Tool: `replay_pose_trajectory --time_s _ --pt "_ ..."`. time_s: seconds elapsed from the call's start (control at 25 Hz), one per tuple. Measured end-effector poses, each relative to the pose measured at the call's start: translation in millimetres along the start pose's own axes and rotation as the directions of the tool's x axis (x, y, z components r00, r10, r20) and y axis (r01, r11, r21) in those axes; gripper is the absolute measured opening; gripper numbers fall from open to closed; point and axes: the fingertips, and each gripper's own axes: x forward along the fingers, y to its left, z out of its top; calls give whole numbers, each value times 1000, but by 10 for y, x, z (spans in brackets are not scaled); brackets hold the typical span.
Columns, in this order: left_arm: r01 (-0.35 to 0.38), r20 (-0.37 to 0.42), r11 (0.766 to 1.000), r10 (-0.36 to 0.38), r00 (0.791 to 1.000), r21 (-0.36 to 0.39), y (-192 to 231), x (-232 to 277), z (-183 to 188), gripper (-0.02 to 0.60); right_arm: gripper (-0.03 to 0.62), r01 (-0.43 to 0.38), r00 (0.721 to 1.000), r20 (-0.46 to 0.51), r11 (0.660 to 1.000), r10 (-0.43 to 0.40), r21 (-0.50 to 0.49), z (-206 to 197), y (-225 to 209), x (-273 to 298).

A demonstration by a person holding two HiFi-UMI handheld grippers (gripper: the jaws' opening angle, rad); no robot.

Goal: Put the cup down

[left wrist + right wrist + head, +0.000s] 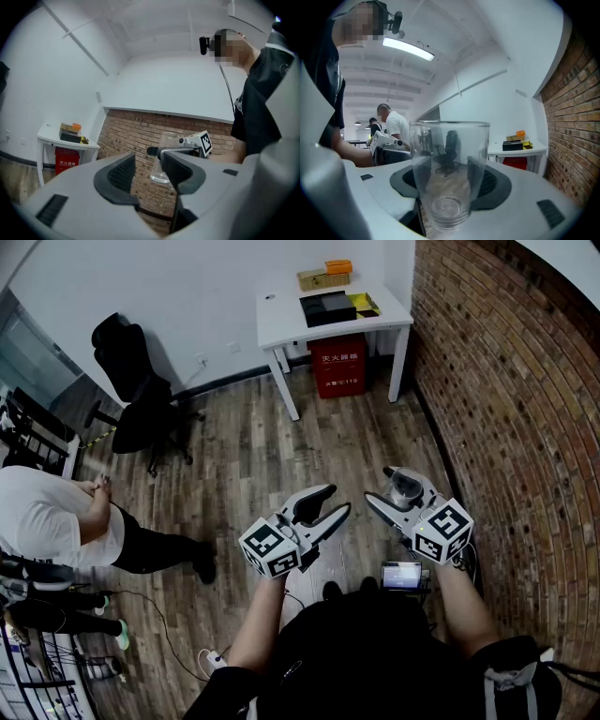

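Right gripper (386,486): fingers (492,183) closed on the cup, held wide by its walls.
Cup (450,178): clear glass, upright between the two pads, carried in the air above the wooden floor (244,456).
Left gripper (336,500): fingers (117,173) spread wide, nothing between them, just beside the right gripper.
Table (281,320): white, by the brick wall (506,381), well apart from the cup.

We seem to be in an office or lab: a black swivel chair (136,381), a white rectangular table (281,317), a red-brick wall (506,381), a wood-plank floor (244,460), and a long ceiling strip light (408,49).
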Motion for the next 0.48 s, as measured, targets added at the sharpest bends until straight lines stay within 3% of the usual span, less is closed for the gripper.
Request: replay_pose_trajectory --time_s 0.48 --pt "-11 -9 1000 11 1000 5 13 -20 0 186 273 8 1000 19 999 -9 49 21 -27 1"
